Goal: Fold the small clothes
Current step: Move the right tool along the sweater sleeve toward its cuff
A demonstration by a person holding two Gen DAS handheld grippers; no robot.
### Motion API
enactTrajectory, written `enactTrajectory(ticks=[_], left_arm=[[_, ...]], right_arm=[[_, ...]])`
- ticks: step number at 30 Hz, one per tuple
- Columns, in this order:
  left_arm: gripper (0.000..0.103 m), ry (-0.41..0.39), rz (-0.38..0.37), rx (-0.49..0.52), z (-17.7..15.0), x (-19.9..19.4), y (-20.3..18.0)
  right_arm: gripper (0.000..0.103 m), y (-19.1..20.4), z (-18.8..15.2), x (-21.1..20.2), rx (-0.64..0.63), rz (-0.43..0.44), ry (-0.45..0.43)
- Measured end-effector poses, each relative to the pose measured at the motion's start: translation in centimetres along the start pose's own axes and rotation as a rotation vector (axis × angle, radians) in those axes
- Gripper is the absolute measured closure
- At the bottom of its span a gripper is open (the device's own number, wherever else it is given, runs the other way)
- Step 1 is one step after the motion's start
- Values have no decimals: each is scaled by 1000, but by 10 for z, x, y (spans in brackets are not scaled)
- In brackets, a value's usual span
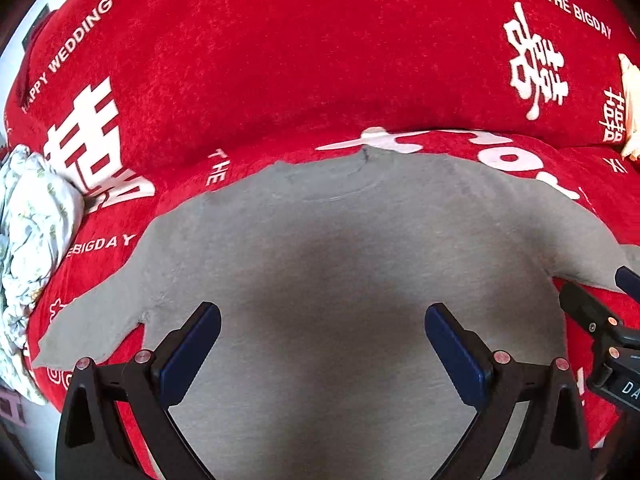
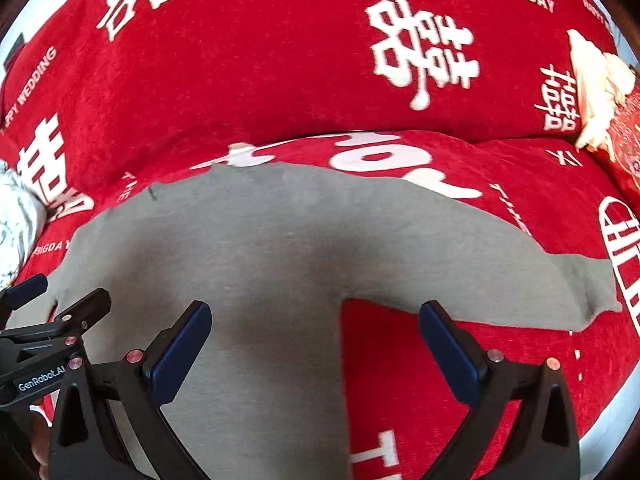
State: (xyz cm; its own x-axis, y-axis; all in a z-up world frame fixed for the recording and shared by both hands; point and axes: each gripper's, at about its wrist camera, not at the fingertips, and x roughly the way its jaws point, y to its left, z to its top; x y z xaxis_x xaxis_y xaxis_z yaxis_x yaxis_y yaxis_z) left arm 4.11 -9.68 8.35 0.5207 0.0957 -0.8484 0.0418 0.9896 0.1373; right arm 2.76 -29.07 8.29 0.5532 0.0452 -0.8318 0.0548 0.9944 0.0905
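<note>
grey shirt (image 1: 340, 240) | flat on red cover (image 1: 280, 60) | under both tongs | left tongs (image 1: 322, 344) spread | right tongs (image 2: 316, 344) spread

Both views are bright and evenly lit, with strong, saturated colour on the red cover (image 1: 280, 60). A soft, dark shadow with no sharp edge lies across the middle of the grey shirt (image 1: 340, 280), between the left tongs (image 1: 322, 332); a like shadow falls between the right tongs (image 2: 316, 328). The light may come from above, though no source is visible. There is no glare. The fisheye lens bends the printed lettering into curves and leaves black corners. The right wrist view is slightly smeared along the shirt's far edge, and the patterned cloth (image 1: 32, 240) at the left rim is soft.
</note>
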Motion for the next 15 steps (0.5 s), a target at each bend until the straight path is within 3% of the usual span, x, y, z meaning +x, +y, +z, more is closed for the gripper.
enactTrajectory(ticks=[15], left_arm=[[1,-7,-44,67,8,0,-61]], right_arm=[[0,-69,-3,-3,77,-74,-19]])
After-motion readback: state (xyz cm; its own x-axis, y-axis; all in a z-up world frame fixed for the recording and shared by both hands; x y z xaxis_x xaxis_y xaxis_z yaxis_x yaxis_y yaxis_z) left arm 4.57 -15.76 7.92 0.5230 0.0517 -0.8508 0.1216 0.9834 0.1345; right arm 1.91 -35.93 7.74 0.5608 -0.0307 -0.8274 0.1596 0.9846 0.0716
